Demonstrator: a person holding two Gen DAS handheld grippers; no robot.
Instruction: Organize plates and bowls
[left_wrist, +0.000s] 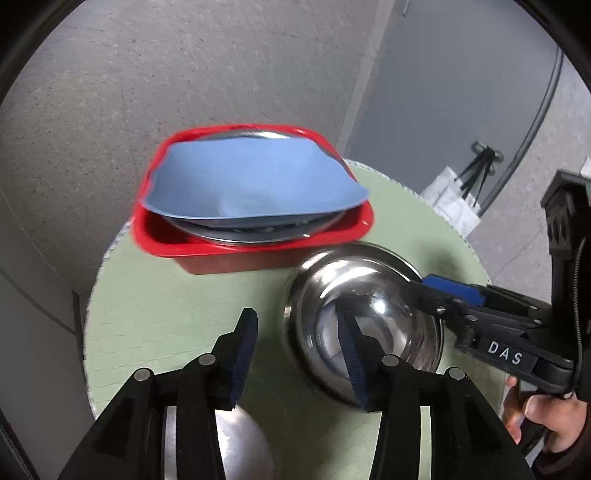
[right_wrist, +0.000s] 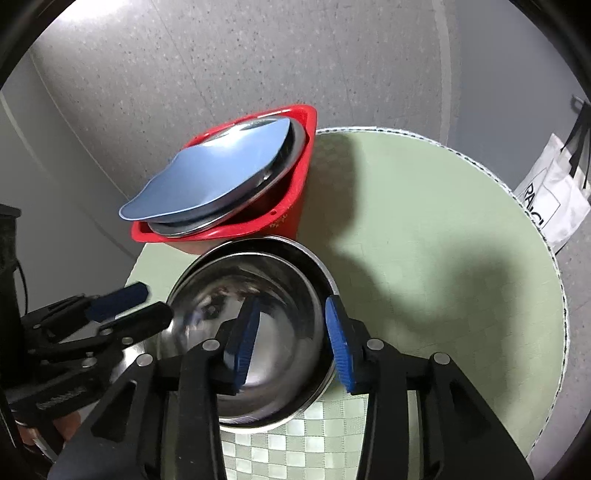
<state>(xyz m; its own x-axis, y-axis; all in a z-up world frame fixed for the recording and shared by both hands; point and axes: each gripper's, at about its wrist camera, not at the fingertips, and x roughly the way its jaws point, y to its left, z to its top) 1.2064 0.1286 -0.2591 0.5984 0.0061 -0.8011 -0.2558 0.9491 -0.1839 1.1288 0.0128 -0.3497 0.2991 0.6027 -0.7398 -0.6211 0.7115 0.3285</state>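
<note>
steel bowl on table (grippers apart)

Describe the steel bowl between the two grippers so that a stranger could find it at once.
On the round green table, find the red tub at its far edge. Directly in front of it sits the steel bowl, upright and empty. Unlike the plates in the tub under a blue sheet, it is deep and mirror-bright.

On round table: tub at far left edge, plates stacked inside, blue sheet on top. Steel bowl just before tub. Tote bag on floor, far right.
</note>
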